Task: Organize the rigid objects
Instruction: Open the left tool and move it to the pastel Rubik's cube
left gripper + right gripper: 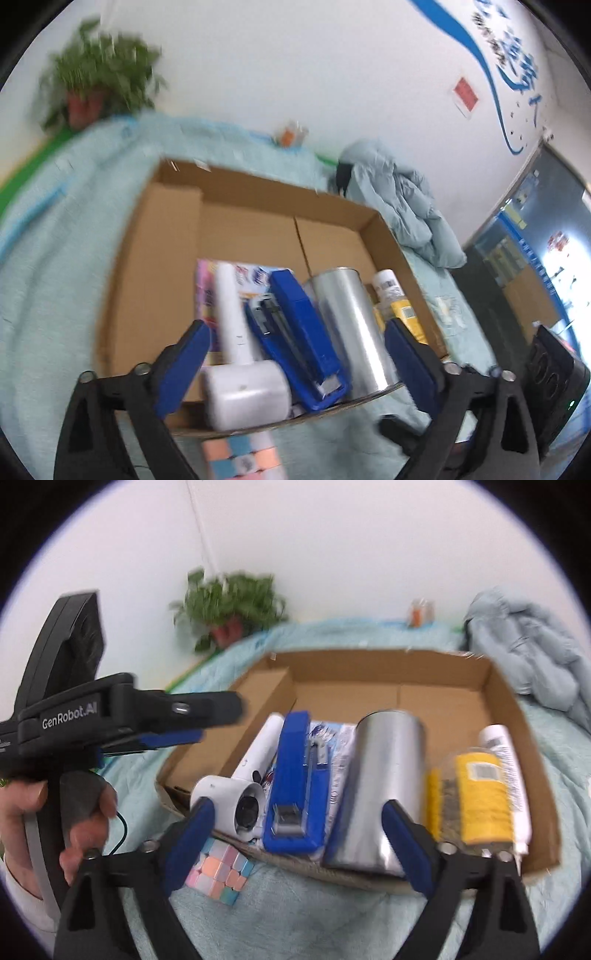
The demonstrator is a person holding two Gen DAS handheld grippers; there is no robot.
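Note:
An open cardboard box (155, 258) (517, 716) lies on a light blue cloth. In its near end lie a white handheld fan (236, 354) (236, 801), a blue stapler (303, 332) (299, 775), a silver metal can (351, 325) (384, 782), a yellow-labelled jar (480, 797) and a white bottle (506, 760). A pastel puzzle cube (240, 458) (221, 871) sits on the cloth outside the box's near wall. My left gripper (295, 365) is open and empty above the box's near end. My right gripper (299, 845) is open and empty near the box's front wall.
A potted plant (229, 605) stands at the back by the wall. A crumpled blue garment (528, 642) lies behind the box to the right. A small orange-and-clear container (419, 613) sits at the far edge. A dark speaker-like device (554, 380) is at right.

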